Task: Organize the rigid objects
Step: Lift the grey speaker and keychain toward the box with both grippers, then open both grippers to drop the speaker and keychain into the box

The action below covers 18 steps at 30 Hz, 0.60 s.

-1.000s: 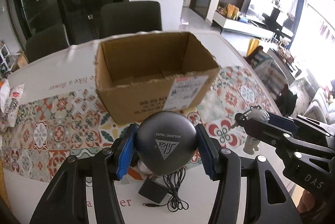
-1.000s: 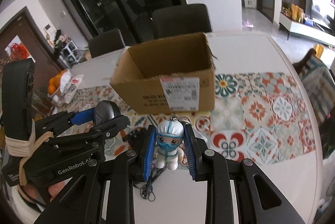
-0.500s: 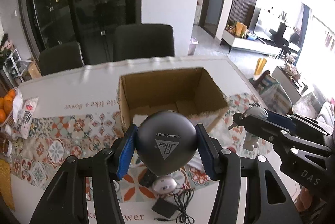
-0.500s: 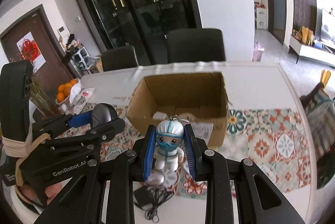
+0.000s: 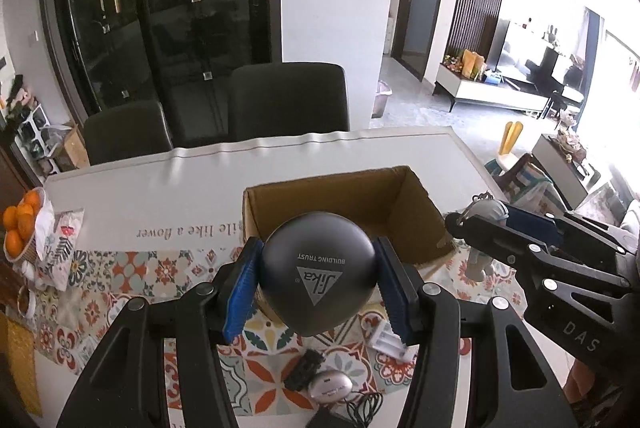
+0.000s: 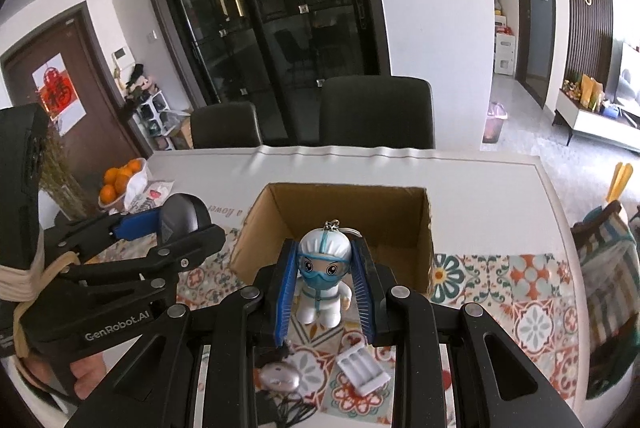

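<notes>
Left gripper (image 5: 318,286): clamped on a dark grey ball (image 5: 317,274) printed "BUILDING TRUST" with a triangle logo; both blue pads press its sides. The ball is raised off the table and hides the near wall of the cardboard box (image 5: 400,195) just beyond the fingertips.

Right gripper (image 6: 325,288): closed on a small figurine (image 6: 325,278) in white suit, blue goggles and mask, standing upright between the pads. A key ring at its head top is only partly legible. From the left wrist view the figurine (image 5: 486,211) shows only as a pale head and legs behind the right gripper's finger.

Cardboard box, open-topped: directly ahead of both grippers, on the patterned tablecloth (image 6: 520,280). Its floor is largely blocked by the held items; contents cannot be told.

Below the left gripper's fingers, on the cloth: a silver oval device (image 5: 330,384), a small black block (image 5: 304,374), a black adapter (image 5: 328,420) cut off by the frame edge with tangled cable, and a white ribbed tray (image 6: 362,368), half hidden by the right-hand finger in the left view.

Far left of the grippers: a bowl of oranges (image 5: 18,228), partly cropped.

Person's hand (image 6: 86,376): fingertips only, under the left gripper's body.
</notes>
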Each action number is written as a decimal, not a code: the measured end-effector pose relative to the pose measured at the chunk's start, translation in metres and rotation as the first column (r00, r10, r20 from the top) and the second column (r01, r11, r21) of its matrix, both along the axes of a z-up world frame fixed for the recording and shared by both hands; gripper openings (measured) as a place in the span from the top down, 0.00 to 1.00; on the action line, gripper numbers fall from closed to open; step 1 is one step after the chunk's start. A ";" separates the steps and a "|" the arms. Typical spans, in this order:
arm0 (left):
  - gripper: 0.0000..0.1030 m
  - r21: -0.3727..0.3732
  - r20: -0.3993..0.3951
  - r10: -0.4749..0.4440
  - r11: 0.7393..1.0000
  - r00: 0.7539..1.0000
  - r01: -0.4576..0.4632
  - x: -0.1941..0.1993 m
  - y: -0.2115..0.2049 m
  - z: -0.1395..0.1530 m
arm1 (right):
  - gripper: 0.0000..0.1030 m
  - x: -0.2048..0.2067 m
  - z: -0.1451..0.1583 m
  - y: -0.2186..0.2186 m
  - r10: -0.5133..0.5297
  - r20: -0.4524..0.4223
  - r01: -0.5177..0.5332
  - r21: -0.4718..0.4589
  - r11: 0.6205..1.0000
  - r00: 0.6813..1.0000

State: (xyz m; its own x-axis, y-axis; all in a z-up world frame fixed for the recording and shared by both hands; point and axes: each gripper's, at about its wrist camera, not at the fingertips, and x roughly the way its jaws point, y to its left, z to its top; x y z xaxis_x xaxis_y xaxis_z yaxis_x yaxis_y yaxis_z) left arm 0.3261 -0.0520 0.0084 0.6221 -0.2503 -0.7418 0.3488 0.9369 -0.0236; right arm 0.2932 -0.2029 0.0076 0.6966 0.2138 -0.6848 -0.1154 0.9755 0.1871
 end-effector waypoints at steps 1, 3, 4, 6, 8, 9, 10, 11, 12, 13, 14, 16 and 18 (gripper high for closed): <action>0.46 0.004 0.000 0.001 1.000 1.000 -0.001 0.002 -0.001 0.000 | 0.73 0.002 0.001 0.001 0.001 0.001 -0.001 -0.001 1.000 1.000; 0.46 0.013 -0.004 0.002 1.000 1.000 -0.002 0.009 -0.004 -0.001 | 0.73 0.009 0.002 0.000 0.000 0.000 0.000 -0.007 1.000 1.000; 0.46 0.017 -0.005 0.001 1.000 1.000 -0.001 0.012 -0.005 -0.001 | 0.73 0.012 0.002 0.000 0.001 -0.002 -0.001 -0.009 1.000 1.000; 0.46 0.027 -0.015 0.004 1.000 1.000 -0.004 0.020 -0.007 -0.004 | 0.73 0.020 0.001 0.000 0.001 -0.012 -0.001 -0.010 1.000 1.000; 0.46 0.036 -0.030 0.008 0.999 1.000 -0.007 0.028 -0.008 -0.007 | 0.73 0.028 -0.001 -0.001 0.000 -0.025 -0.001 -0.009 1.000 1.000; 0.46 0.039 -0.044 0.012 0.999 0.999 -0.010 0.033 -0.010 -0.010 | 0.73 0.031 -0.002 -0.002 -0.003 -0.032 0.002 -0.007 1.000 0.999; 0.46 0.041 -0.051 0.011 0.999 0.999 -0.009 0.037 -0.010 -0.012 | 0.73 0.037 -0.005 -0.002 -0.002 -0.043 0.002 -0.008 1.000 0.999; 0.46 0.043 -0.065 0.012 0.999 0.998 -0.010 0.042 -0.011 -0.016 | 0.73 0.041 -0.007 -0.003 -0.002 -0.051 0.001 -0.010 1.000 0.999; 0.46 0.046 -0.075 0.014 0.999 0.997 -0.011 0.046 -0.011 -0.019 | 0.73 0.045 -0.009 -0.004 -0.007 -0.061 0.006 -0.009 1.000 0.998; 0.46 0.048 -0.087 0.018 0.999 0.996 -0.014 0.049 -0.011 -0.023 | 0.73 0.048 -0.011 -0.004 -0.008 -0.069 0.007 -0.011 1.000 0.998; 0.46 0.050 -0.102 0.021 0.999 0.995 -0.016 0.053 -0.011 -0.027 | 0.73 0.052 -0.014 -0.005 -0.008 -0.080 0.007 -0.013 1.000 0.997; 0.46 0.054 -0.133 0.025 0.998 0.991 -0.018 0.063 -0.013 -0.036 | 0.73 0.060 -0.021 -0.007 -0.009 -0.101 0.008 -0.013 1.000 0.995; 0.46 0.067 -0.156 0.033 0.997 0.987 -0.023 0.070 -0.015 -0.045 | 0.73 0.067 -0.029 -0.008 -0.013 -0.131 0.010 -0.022 1.000 0.991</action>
